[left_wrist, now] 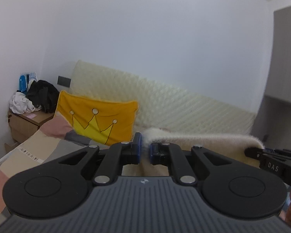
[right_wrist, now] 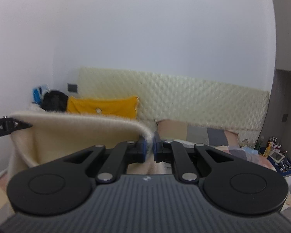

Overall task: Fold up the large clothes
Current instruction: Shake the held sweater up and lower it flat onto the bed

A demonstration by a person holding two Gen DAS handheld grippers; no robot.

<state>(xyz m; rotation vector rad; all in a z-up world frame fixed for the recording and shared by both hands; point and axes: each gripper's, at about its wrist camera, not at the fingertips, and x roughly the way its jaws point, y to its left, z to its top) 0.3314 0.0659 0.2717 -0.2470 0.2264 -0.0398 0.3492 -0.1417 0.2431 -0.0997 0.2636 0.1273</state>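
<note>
Two wrist fisheyes, side by side, facing the bed's head end

Each looks forward, close over its own black two-finger gripper; both share the cream quilted headboard [left_wrist: 184, 101], the yellow crown-print cushion [left_wrist: 99, 120], the fluffy cream garment [right_wrist: 77, 136] and each other's gripper tip.

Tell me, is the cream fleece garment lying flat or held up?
Held up: the left gripper and right gripper each pinch its top edge; the cream fleece garment hangs between them.

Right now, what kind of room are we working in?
Most likely a bedroom. A bed with a patchwork cover stands against a padded cream headboard, a yellow crown pillow leans on it, and a wooden nightstand piled with clothes stands in the corner.
</note>
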